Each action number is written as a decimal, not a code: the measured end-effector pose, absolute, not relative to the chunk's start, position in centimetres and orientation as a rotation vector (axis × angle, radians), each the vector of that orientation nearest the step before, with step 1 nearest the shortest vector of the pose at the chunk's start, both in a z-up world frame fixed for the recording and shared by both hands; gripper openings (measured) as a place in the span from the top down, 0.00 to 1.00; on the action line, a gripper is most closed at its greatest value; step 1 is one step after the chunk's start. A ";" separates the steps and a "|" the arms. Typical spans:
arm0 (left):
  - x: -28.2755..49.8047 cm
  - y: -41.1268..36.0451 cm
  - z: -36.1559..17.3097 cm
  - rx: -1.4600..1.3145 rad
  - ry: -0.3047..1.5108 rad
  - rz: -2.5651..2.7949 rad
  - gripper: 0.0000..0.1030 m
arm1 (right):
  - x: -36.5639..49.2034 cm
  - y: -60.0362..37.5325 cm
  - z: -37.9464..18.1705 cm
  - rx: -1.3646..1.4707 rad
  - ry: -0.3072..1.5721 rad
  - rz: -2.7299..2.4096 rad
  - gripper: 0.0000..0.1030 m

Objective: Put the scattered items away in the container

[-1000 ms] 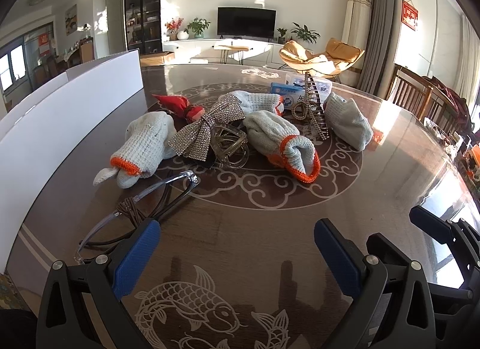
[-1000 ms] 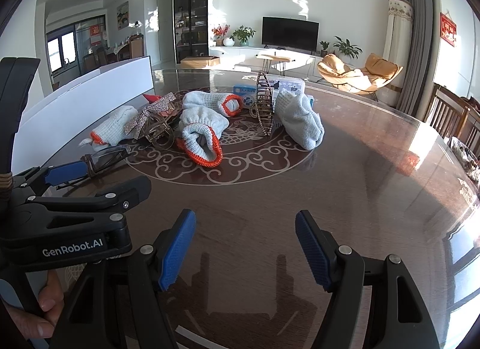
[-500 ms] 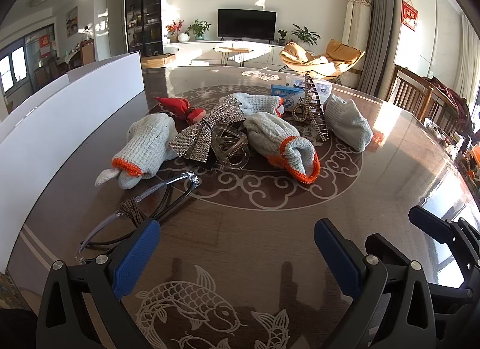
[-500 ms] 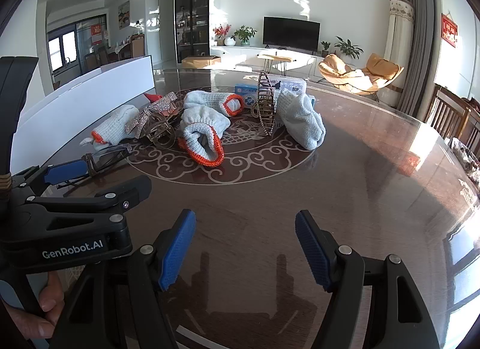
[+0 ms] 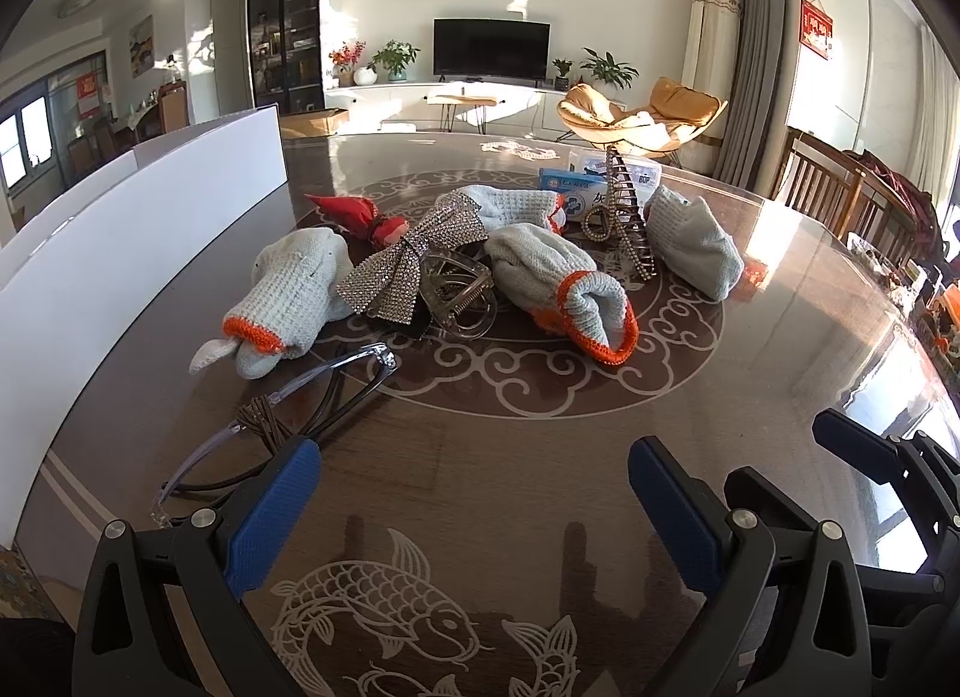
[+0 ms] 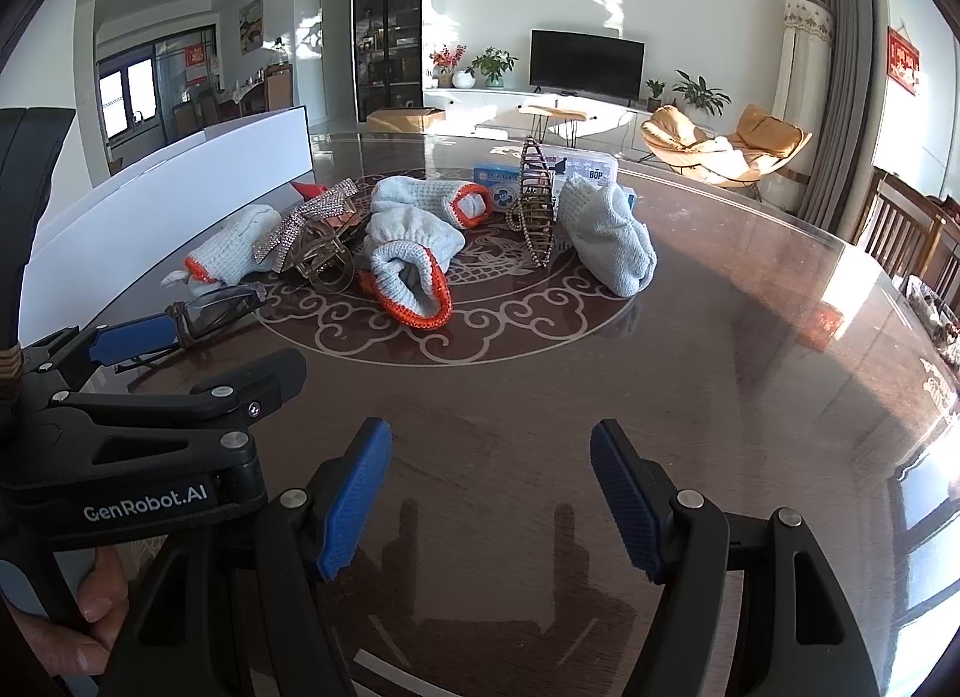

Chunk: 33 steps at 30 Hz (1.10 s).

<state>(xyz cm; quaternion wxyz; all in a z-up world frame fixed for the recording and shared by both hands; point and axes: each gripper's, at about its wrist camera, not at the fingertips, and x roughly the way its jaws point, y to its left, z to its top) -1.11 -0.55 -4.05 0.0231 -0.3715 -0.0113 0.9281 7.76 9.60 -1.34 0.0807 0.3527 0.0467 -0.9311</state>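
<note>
Scattered on the dark round table (image 5: pixel 492 445) lie several grey knit gloves with orange cuffs (image 5: pixel 564 283) (image 6: pixel 414 271), a rhinestone bow (image 5: pixel 402 265), a clear claw hair clip (image 5: pixel 459 298), a tall beaded hair clip (image 5: pixel 624 217) (image 6: pixel 534 205), a red folded item (image 5: pixel 345 208), clear-framed glasses (image 5: pixel 282 415) and a blue-white box (image 5: pixel 570 190). A white container (image 5: pixel 138 235) runs along the left. My left gripper (image 5: pixel 471 508) hovers open near the table's front, its left pad beside the glasses. My right gripper (image 6: pixel 489 496) is open over bare table, to the right of the left one.
A person's hand (image 6: pixel 90 613) holds the left gripper's handle in the right wrist view. Wooden chairs (image 5: pixel 840 193) stand at the table's right side. Beyond the table are a TV stand (image 5: pixel 492 91) and an orange lounge chair (image 5: pixel 642 115).
</note>
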 end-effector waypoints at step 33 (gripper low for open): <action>-0.7 -1.3 -3.8 -1.138 -0.084 2.834 0.00 | 7.8 9.8 -1.3 1.047 0.114 -2.779 0.31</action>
